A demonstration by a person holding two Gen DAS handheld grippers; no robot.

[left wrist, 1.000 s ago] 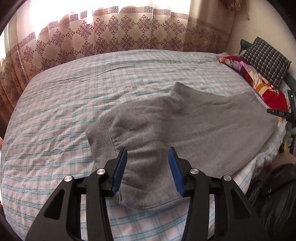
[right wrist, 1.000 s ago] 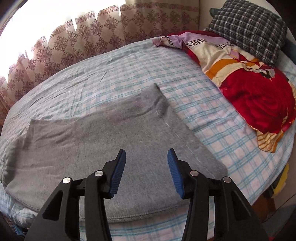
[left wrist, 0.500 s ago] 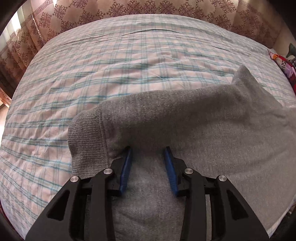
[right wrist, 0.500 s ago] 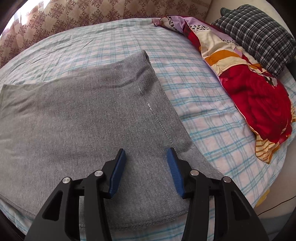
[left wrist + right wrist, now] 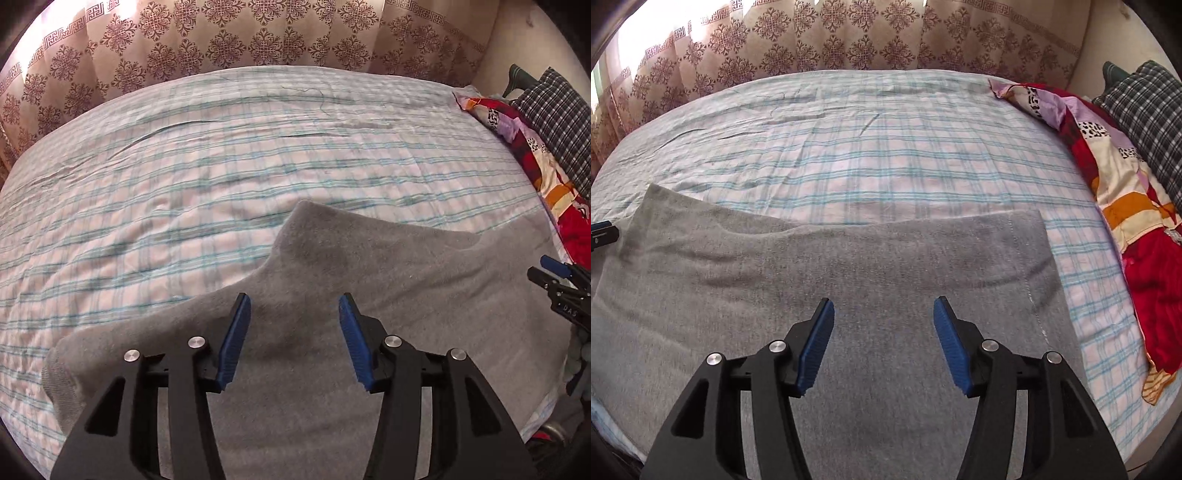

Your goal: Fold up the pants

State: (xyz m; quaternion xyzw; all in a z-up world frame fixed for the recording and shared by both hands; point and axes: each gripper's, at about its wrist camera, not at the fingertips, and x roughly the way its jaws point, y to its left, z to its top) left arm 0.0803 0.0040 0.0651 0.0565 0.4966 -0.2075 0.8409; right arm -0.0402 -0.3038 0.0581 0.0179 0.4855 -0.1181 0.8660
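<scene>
Grey pants lie flat along the near side of the bed, with a ribbed band at their left end and a stitched hem at their right end. My left gripper hovers over the left half of the pants; its jaws are opening and nothing is between the blue pads. My right gripper is over the right half, its jaws opening too, with only cloth below. The right gripper's tips show at the left view's right edge.
The bed wears a checked sheet reaching back to a patterned curtain. A red and patterned quilt and a dark checked pillow lie along the right side. The bed's near edge runs just under both grippers.
Both grippers have moved across the pants and pulled back a little. The left jaws narrowed and then widened again; the right jaws stand wider. The pants lie as before, held by neither.
</scene>
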